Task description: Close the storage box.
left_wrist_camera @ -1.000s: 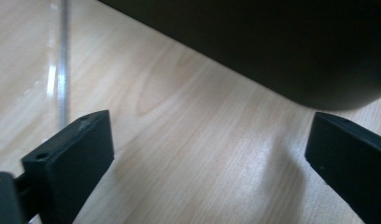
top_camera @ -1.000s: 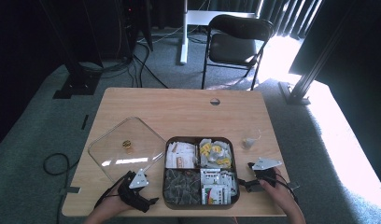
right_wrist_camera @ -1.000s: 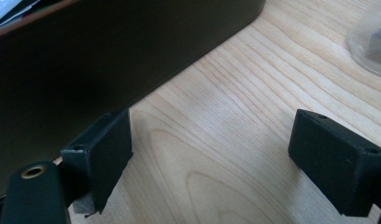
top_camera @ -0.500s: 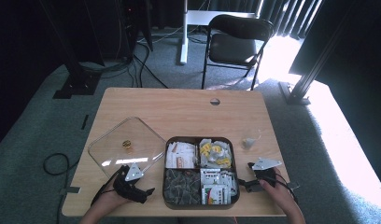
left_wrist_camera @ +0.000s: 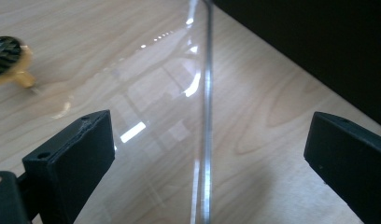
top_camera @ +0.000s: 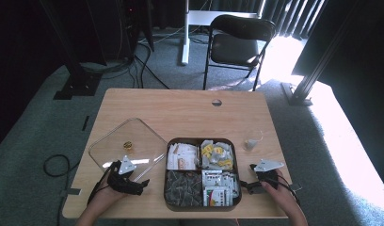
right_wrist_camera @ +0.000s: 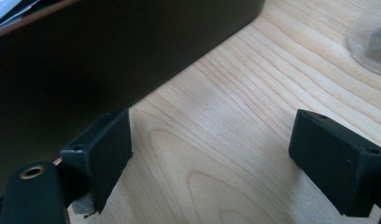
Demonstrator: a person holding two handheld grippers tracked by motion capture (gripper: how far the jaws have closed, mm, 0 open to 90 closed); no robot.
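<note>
While the right tongs [top_camera: 252,184] held their place against the right wall of the dark four-compartment tray [top_camera: 165,188], the left tongs [top_camera: 140,184] had swung over the last second: from pointing toward the tray, they drifted left and turned onto the near edge of the clear square plastic lid [top_camera: 110,141]. That read as the lid becoming the target, likely to be lifted back over the tray. In the left gripper view the lid's rim [left_wrist_camera: 207,140] ran straight up between the two jaws, which stood spread wide, nothing pinched yet. The lid lay flat on the wooden desk [top_camera: 180,108], left of the tray, its small yellow knob [left_wrist_camera: 11,63] off to the far side. The right tongs were spread too, empty, with the tray's wall [right_wrist_camera: 109,56] just beside one jaw.
</note>
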